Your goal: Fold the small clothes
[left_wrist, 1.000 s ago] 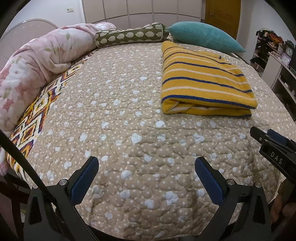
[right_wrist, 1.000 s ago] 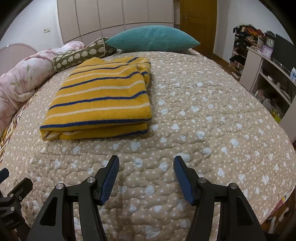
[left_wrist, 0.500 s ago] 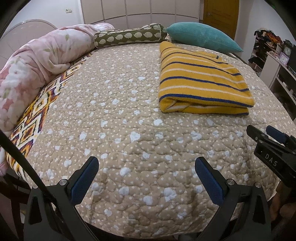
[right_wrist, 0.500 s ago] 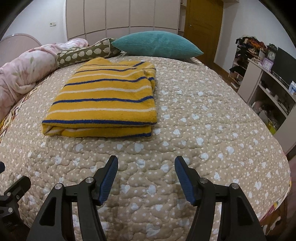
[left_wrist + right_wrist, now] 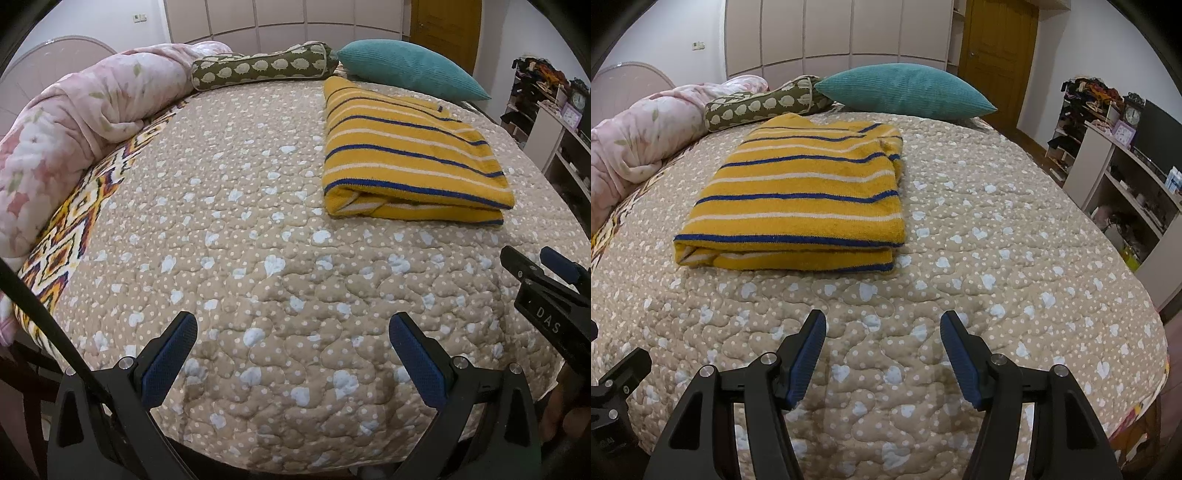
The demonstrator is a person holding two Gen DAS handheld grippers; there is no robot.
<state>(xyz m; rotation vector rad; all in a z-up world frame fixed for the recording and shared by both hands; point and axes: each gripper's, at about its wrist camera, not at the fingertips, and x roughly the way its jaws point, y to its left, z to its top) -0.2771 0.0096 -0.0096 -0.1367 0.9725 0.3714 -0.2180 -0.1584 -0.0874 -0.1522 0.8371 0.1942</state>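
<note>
Yellow terry cloth with blue and white stripes, a folded garment (image 5: 798, 195), lies flat on the tan quilted bedspread with pale hearts (image 5: 979, 258), just in front of the teal ribbed pillow (image 5: 905, 90) and the olive bolster with a sheep print (image 5: 757, 107); the left gripper (image 5: 291, 350) hovers over the near edge of the bed with its blue-padded fingers spread wide, holding nothing; the right gripper (image 5: 882, 350) hangs likewise, fingers apart and empty, well short of the garment; a rolled pink floral duvet (image 5: 85, 122) lines the bed's left side.
</note>
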